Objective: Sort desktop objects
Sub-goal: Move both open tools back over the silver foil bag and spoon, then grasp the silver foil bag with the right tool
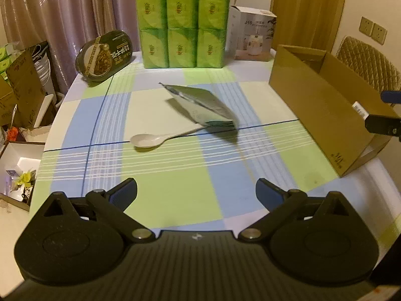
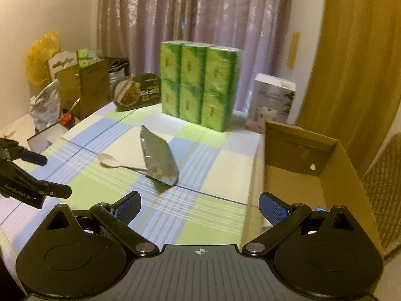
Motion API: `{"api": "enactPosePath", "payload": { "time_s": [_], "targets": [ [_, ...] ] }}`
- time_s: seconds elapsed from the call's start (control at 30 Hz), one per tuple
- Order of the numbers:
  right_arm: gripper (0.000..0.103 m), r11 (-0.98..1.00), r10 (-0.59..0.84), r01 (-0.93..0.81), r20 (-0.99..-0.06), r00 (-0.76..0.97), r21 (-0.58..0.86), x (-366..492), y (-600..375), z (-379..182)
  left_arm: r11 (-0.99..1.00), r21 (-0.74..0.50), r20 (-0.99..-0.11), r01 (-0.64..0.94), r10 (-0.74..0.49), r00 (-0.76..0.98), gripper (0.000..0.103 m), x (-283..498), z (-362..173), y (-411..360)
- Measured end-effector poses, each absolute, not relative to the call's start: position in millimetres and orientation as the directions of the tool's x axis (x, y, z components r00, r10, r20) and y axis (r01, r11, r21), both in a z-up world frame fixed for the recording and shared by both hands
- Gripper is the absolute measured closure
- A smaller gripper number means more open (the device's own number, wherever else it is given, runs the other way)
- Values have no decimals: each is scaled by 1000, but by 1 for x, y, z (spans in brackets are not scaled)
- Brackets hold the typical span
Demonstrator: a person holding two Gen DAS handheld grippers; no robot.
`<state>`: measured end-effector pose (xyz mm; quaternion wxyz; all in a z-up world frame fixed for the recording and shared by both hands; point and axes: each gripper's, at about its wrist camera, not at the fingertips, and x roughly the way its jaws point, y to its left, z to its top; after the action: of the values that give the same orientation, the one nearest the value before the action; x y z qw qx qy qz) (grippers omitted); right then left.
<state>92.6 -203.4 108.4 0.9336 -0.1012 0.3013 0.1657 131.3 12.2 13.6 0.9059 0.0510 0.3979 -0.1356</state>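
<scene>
The left gripper [image 1: 196, 193], black with blue pads, fills the bottom of the left wrist view with its fingers spread wide and nothing between them, hanging over the checked green, blue and cream cloth that covers the surface [image 1: 175, 175]. The right gripper [image 2: 199, 207] sits the same way at the bottom of the right wrist view, fingers spread and empty; its right finger overlaps the near wall of the open brown cardboard box [image 2: 295, 183] at the right of that frame.

Near the centre of the left wrist view lies a silver foil pouch [image 1: 200, 102] with a green bottom edge, partly raised off the cloth. A white plastic spoon [image 1: 147, 140] lies just below and left of it, bowl toward the left, the end of its handle reaching under the pouch's lower edge. In the right wrist view the pouch [image 2: 158, 155] and the spoon [image 2: 112, 161] appear left of centre, well apart from the box.

At the top centre of the left wrist view stands a wrapped block of six green tissue packs [image 1: 183, 25]. To its left a dark oval instant-meal tray [image 1: 105, 55] leans tilted at the far edge of the surface. To its right stands a white printed carton [image 1: 253, 35], and the brown cardboard box [image 1: 320, 105] takes up the right side. Pale curtains [image 1: 62, 7] hang behind.
</scene>
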Motion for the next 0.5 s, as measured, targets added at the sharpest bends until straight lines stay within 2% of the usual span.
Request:
{"api": "enactPosePath", "payload": {
  "time_s": [0.5],
  "targets": [
    [5,878,279,-463,-651,706,-125,136,-157,77,960,26,-764,279,-161,624,3,174,-22,40]
  ]
}}
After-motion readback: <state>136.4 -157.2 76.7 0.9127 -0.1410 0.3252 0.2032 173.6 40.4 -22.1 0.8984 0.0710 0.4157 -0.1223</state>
